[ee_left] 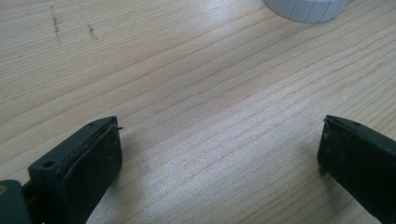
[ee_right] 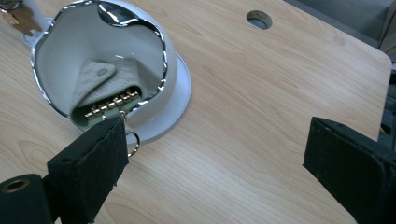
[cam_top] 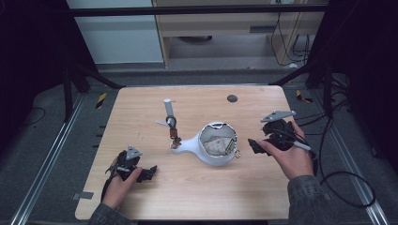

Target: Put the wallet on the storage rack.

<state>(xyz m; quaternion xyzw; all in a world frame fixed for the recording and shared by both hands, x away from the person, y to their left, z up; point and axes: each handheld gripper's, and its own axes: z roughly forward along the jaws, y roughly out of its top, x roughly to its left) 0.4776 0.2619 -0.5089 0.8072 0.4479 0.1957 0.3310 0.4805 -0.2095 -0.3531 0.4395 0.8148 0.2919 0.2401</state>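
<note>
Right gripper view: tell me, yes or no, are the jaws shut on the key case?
No: the right gripper has its jaws wide apart over bare wood, beside the key case in the white bowl.

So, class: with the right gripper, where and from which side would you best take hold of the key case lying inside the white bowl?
Probably the key case's near edge, by the row of gold hooks where a ring hangs over the rim. The white bowl's opening is tilted toward the right gripper, whose jaws stand open, so come in from that side, straight through the opening.
</note>
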